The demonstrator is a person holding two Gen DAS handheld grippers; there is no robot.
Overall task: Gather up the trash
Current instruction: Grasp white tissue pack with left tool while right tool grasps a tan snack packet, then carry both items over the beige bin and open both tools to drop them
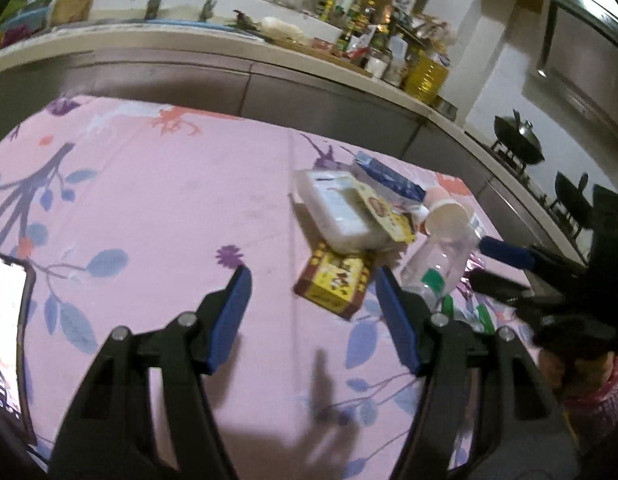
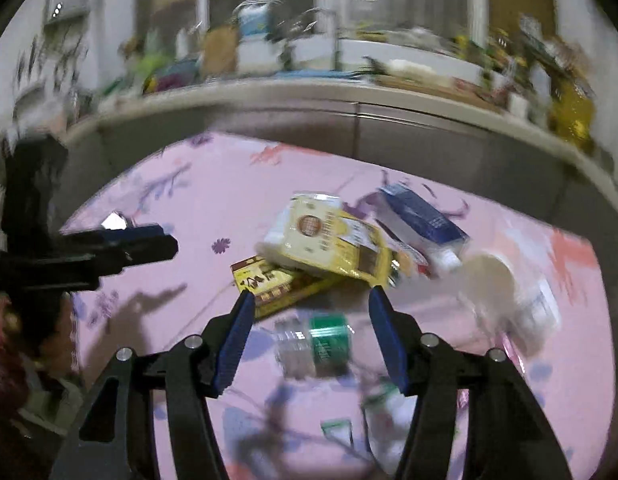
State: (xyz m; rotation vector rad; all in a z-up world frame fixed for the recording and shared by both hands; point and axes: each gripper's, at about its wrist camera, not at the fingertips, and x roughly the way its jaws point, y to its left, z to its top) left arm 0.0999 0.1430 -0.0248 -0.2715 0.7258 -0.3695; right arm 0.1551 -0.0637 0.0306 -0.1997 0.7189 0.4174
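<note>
Pink flowered cloth (image 1: 157,200) over the bench, kitchen counter (image 1: 213,46) crowded with bottles behind. Far left, on the cloth: lit phone (image 1: 5,328), well apart from everything else. Left tool (image 1: 309,280) hanging above the cloth, released, nothing between its blue pads. Just beyond its tips: yellow-and-red carton (image 1: 333,284), lying flat, long axis running from near left to far right. Behind it and overlapping: white plastic tub (image 1: 337,208), a yellow packet (image 1: 389,216) across its right end. Farther right: blue-and-white carton (image 1: 389,178), long axis slanting down toward the right. Beside that: paper cup (image 1: 445,220) tipped over, mouth facing the camera. Below the cup: clear bottle (image 1: 441,264) with green label, on its side, long axis slanting away. Right tool (image 2: 309,300) released too, over the bottle, empty; blur in the right wrist view.
</note>
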